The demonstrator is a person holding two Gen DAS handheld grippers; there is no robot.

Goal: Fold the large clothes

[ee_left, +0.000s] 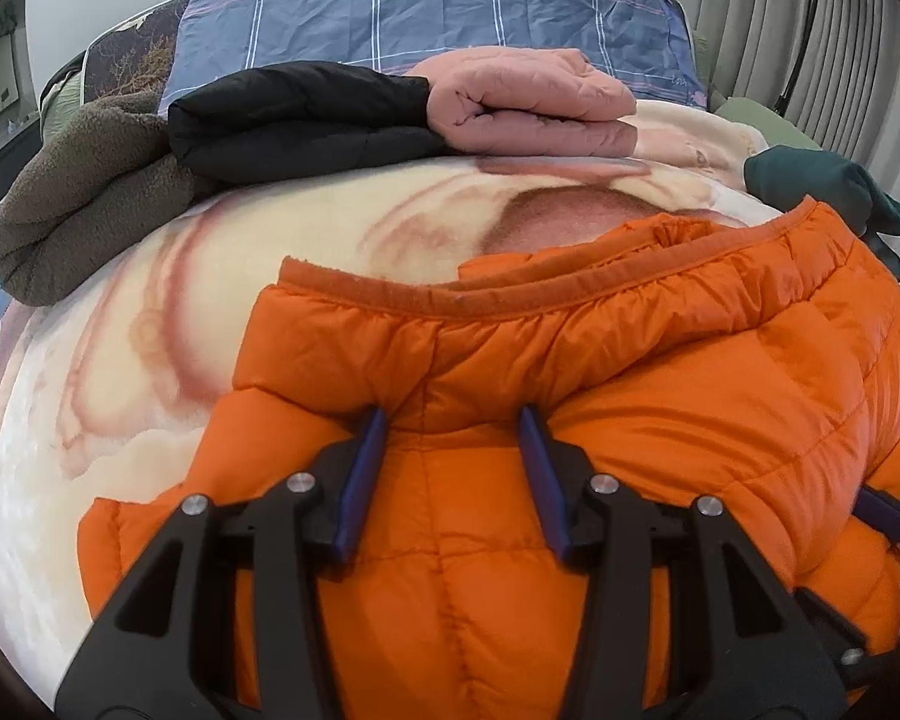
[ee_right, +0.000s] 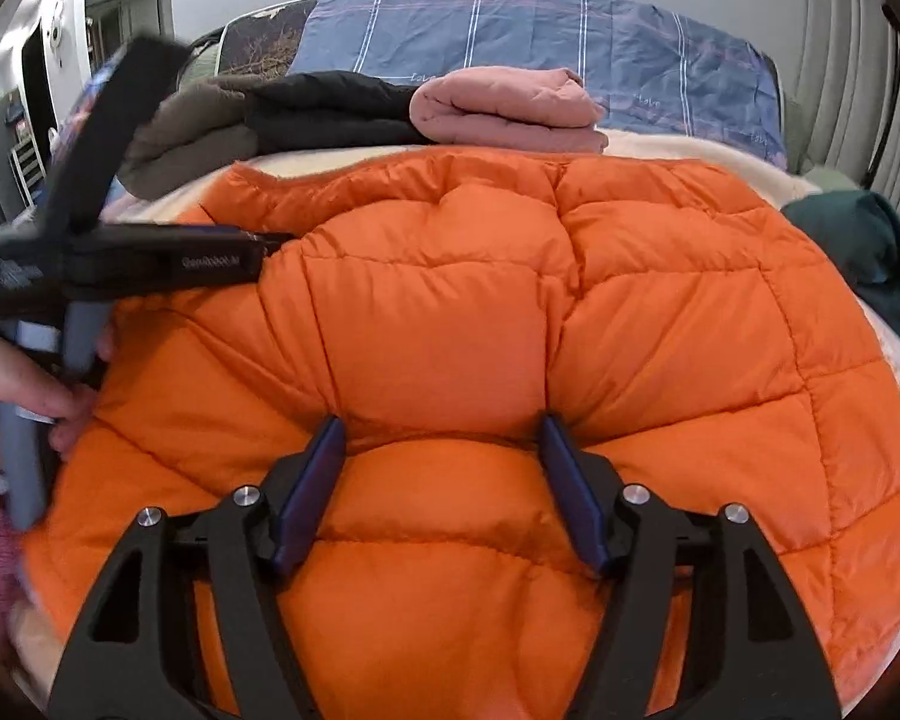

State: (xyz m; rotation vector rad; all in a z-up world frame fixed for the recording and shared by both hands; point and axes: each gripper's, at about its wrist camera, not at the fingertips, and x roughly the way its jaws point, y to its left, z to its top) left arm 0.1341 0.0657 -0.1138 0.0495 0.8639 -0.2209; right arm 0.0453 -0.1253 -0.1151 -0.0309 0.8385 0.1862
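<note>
Spread over the cream blanket (ee_left: 120, 312), the orange puffer jacket (ee_right: 450, 312) lies flat for folding. My left gripper (ee_left: 453, 420) and right gripper (ee_right: 444, 429) rest on it, jaws parted, grasping nothing, probably pressing air out.

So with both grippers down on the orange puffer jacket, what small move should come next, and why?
Probably close the left gripper on the ridge of orange jacket bulging between its fingers. Both it and the right gripper press into the padding with the fingers apart, so neither seems to have a firm pinch yet for lifting into a fold.
</note>
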